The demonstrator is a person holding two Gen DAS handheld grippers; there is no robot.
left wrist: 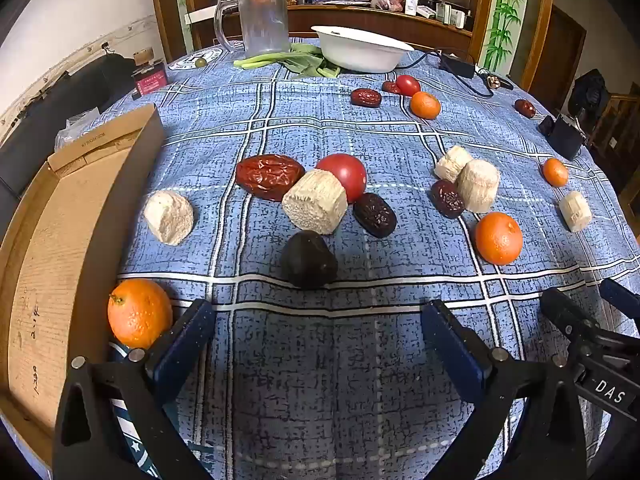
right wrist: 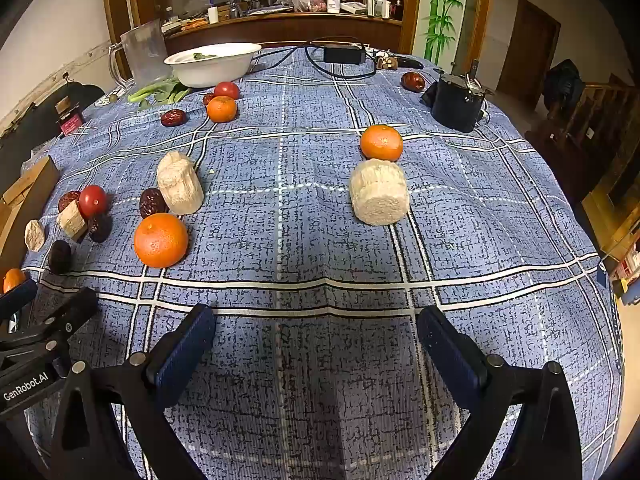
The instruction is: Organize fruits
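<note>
Fruits lie scattered on a blue checked tablecloth (left wrist: pixel 320 132). In the left wrist view my left gripper (left wrist: pixel 318 332) is open and empty, low over the cloth. A dark round fruit (left wrist: pixel 308 259) lies just ahead of it, an orange (left wrist: pixel 139 312) by its left finger. Beyond are a red date (left wrist: pixel 269 176), a tomato (left wrist: pixel 344 174), a pale cut chunk (left wrist: pixel 316 201) and another orange (left wrist: pixel 499 237). In the right wrist view my right gripper (right wrist: pixel 316 336) is open and empty. Ahead lie a pale chunk (right wrist: pixel 379 197), an orange (right wrist: pixel 381 142) and a nearer orange (right wrist: pixel 161 240).
A cardboard box (left wrist: pixel 52 240) sits at the table's left edge. A white bowl (left wrist: pixel 362 52), a clear jug (left wrist: pixel 262 18) and greens (left wrist: pixel 296 62) stand at the far side. A black box (right wrist: pixel 458 100) and a power cable (right wrist: pixel 344 56) lie far right.
</note>
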